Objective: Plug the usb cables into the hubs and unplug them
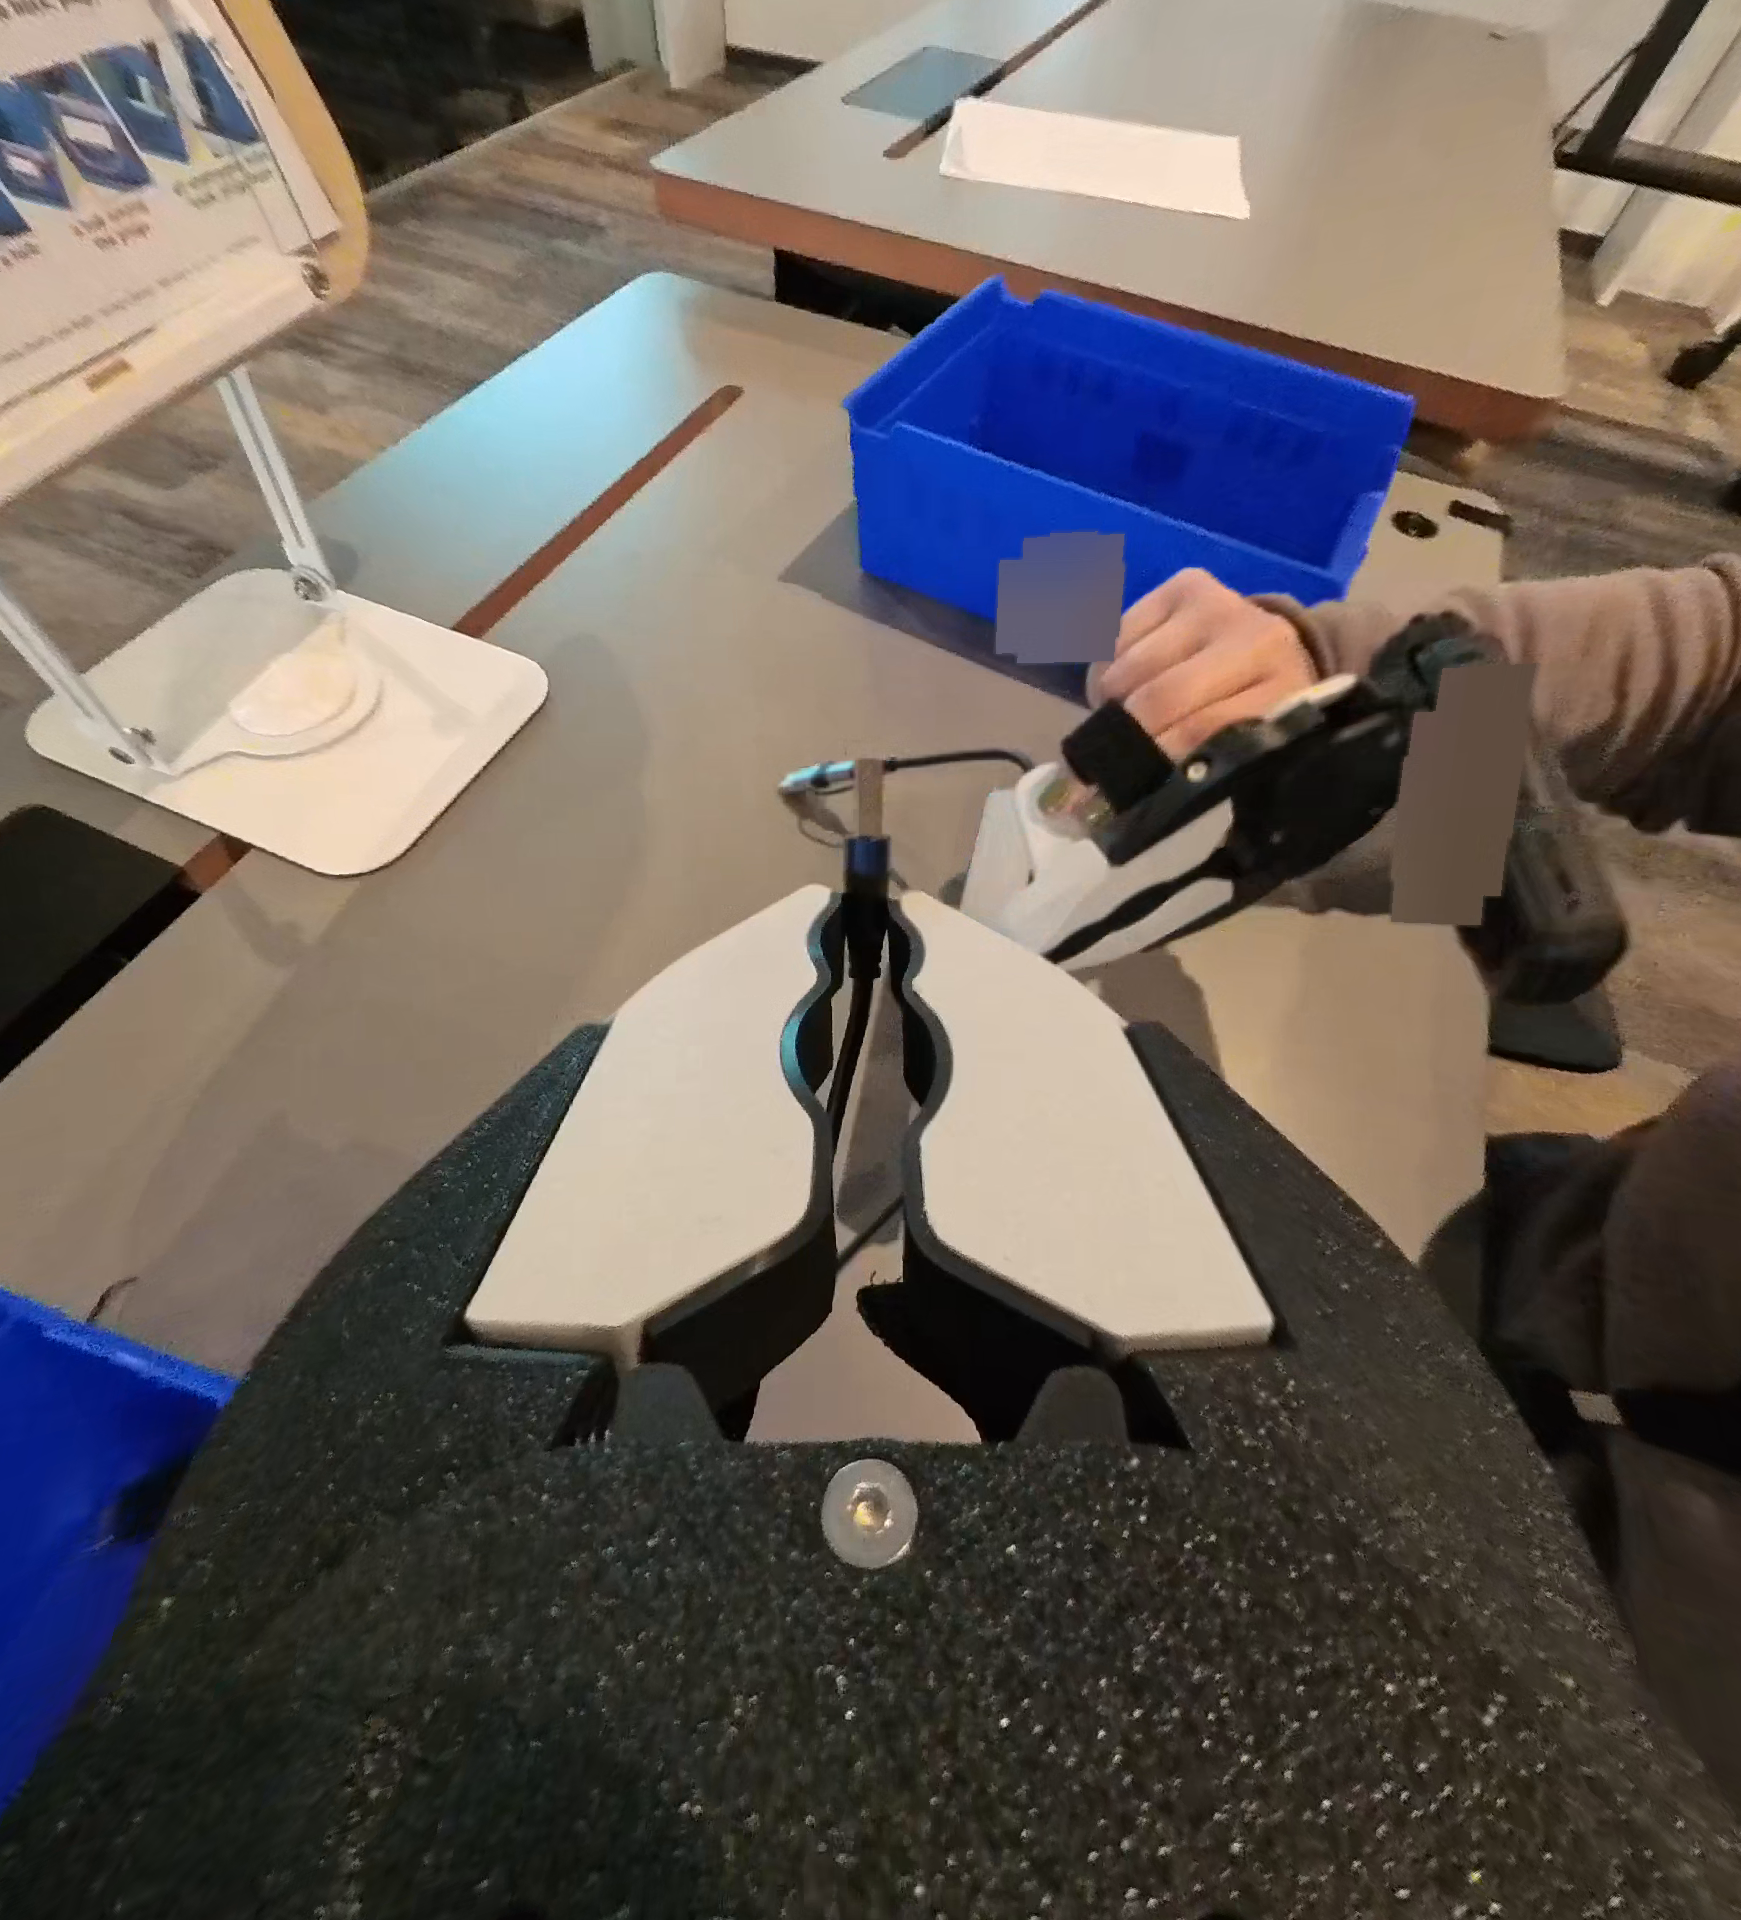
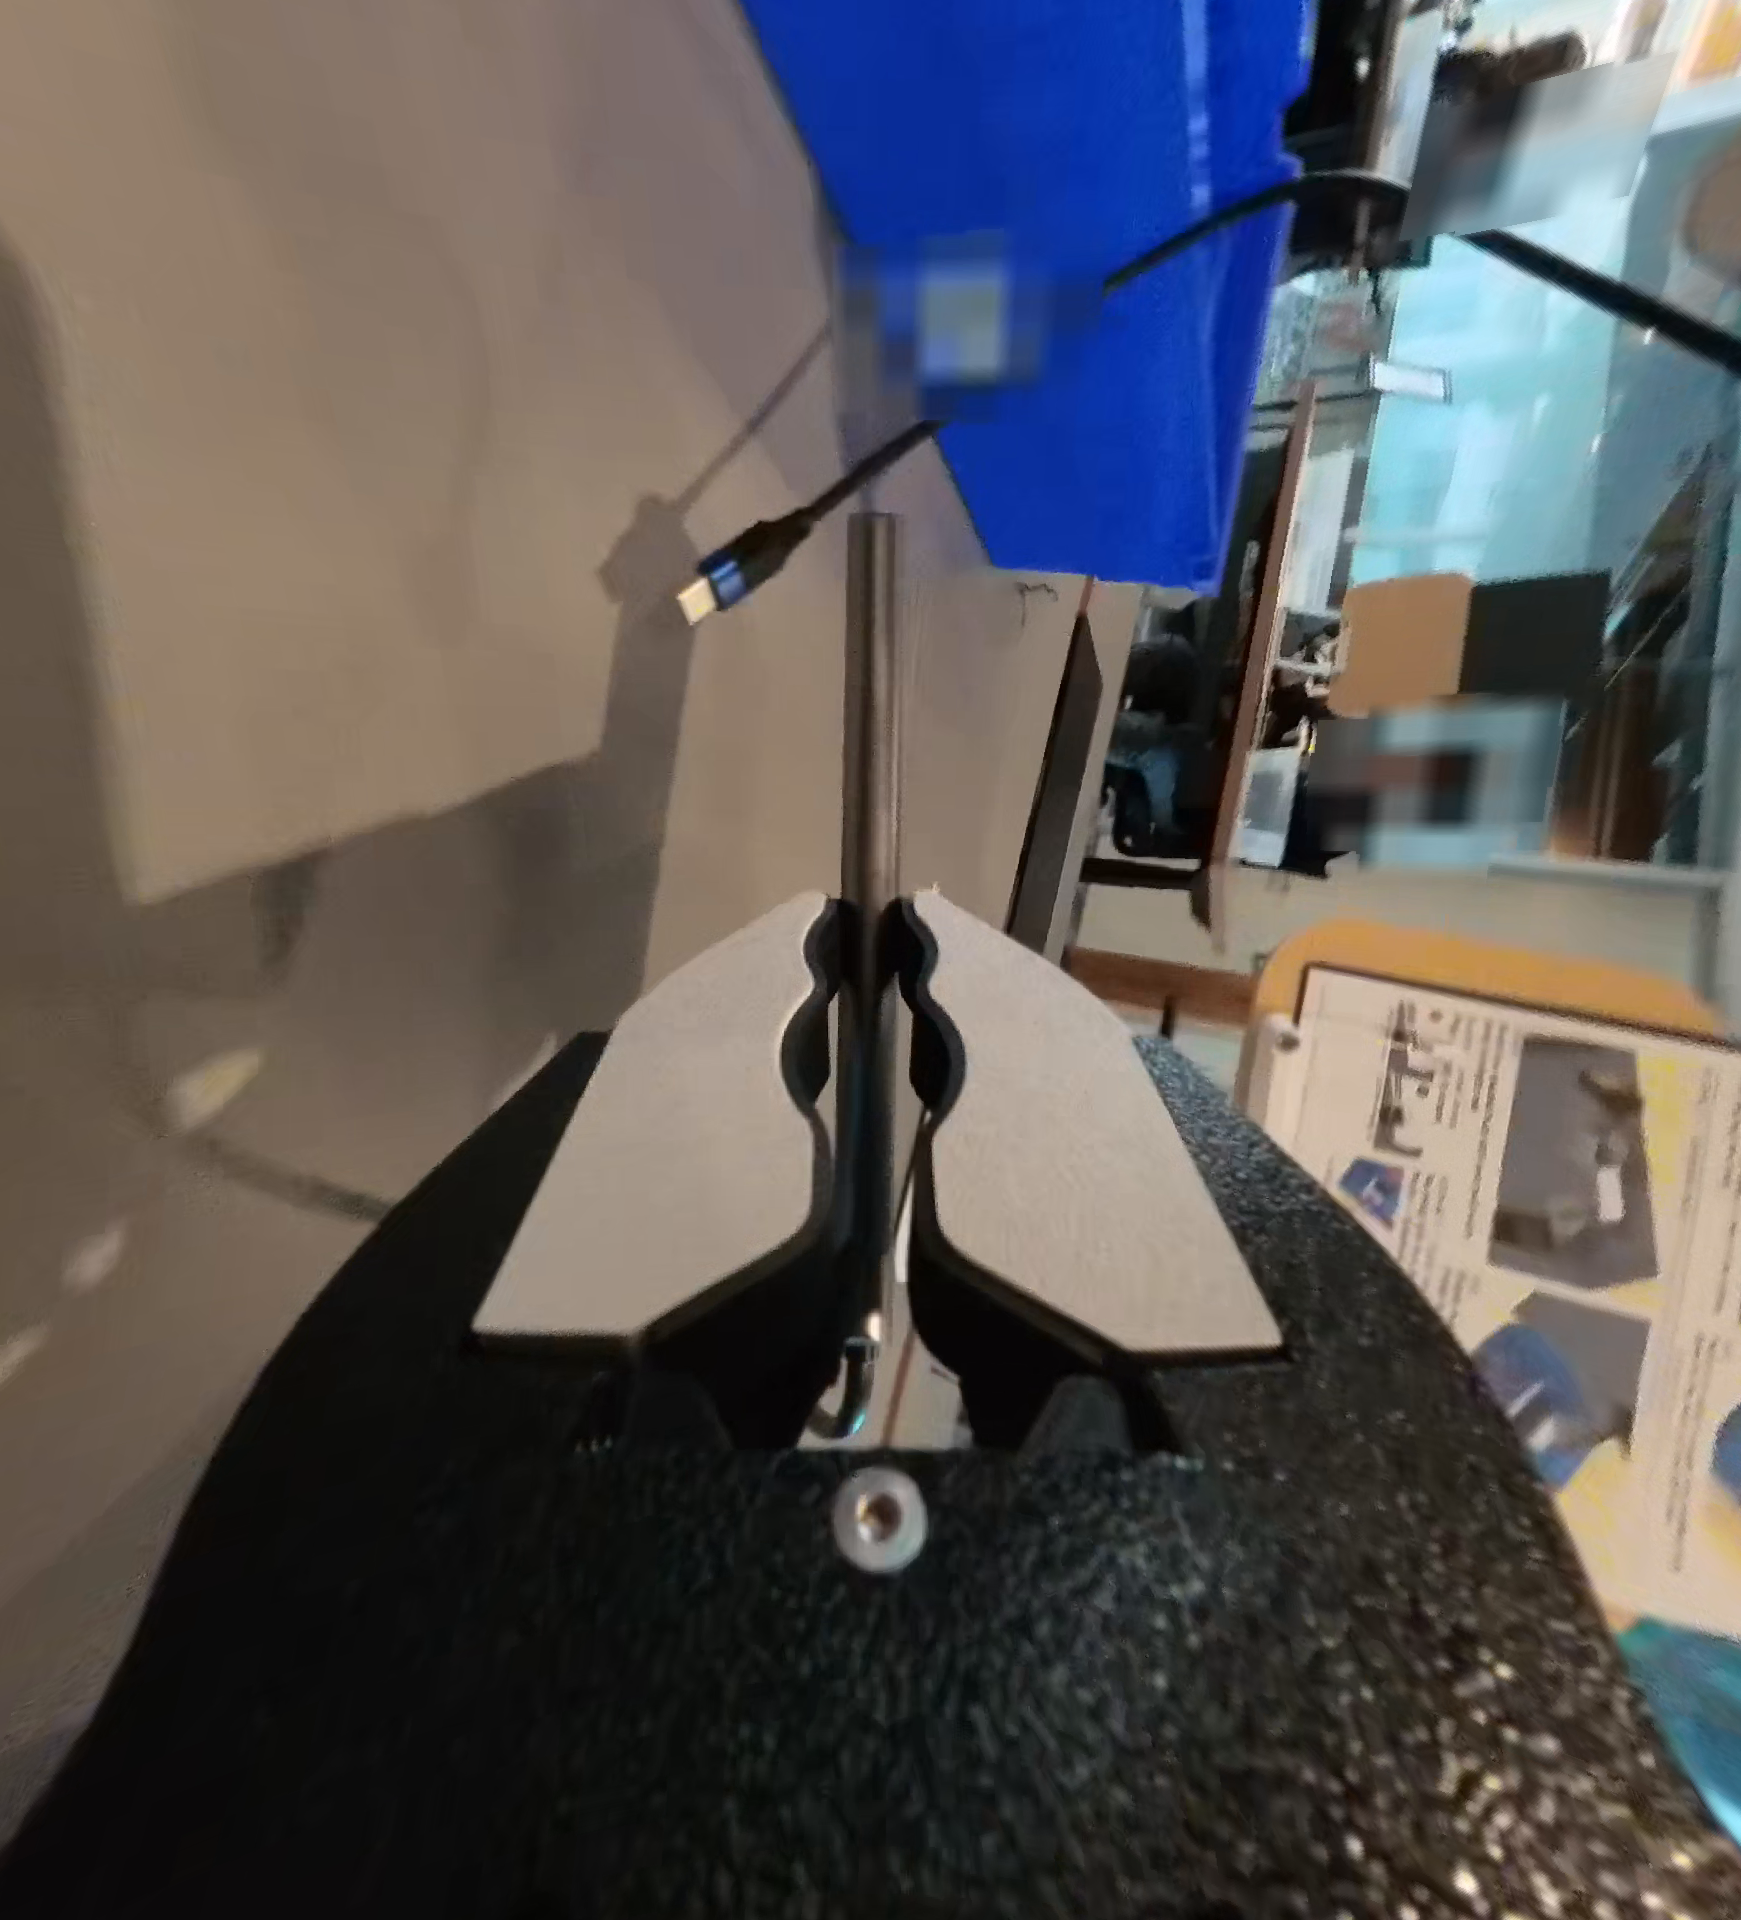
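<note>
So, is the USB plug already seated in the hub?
No: the USB plug hangs in the air clear of the hub held upright in the right tongs.

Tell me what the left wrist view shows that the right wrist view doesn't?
Only the left view shows the open blue bin from above, the white stand base, and the person's hand on the right tool. Only the right view shows the grey hub edge-on, clamped in that tool, with the plug apart from it. Both show the USB cable, the instruction sheet and the grey table.
</note>
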`<state>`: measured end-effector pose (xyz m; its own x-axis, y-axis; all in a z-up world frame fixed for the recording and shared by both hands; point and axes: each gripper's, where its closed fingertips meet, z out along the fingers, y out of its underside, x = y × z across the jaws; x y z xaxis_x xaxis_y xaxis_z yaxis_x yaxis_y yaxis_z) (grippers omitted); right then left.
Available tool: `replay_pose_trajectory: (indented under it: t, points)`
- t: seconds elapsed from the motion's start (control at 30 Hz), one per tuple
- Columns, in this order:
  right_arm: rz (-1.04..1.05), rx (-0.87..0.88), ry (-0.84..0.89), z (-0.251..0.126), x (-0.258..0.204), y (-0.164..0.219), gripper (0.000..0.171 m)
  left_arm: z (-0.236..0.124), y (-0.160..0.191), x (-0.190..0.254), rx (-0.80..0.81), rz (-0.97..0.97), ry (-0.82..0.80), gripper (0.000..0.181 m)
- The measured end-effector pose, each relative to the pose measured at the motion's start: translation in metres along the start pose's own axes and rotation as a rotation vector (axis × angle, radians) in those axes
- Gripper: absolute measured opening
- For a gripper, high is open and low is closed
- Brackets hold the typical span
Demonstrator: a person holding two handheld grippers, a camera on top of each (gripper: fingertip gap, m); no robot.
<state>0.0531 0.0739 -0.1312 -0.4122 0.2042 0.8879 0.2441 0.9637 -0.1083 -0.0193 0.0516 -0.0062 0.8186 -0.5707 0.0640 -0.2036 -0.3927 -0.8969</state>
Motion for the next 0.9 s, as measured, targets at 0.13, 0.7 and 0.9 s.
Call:
replay_pose_trajectory:
  t: [0.13,0.7,0.9]
  points:
    - [-0.202,0.007,-0.037,0.019,-0.028,0.0,0.009,0.007,0.003,-0.001,-0.023,0.001,0.001,0.008]
    - [0.199,0.036,-0.013,0.008,-0.007,0.033,0.064,0.054,0.027,-0.009,-0.168,-0.028,-0.011,0.008]
    - [1.518,0.094,-0.224,-0.034,-0.006,0.042,0.057,0.1,0.082,-0.005,-0.434,0.003,0.057,0.008]
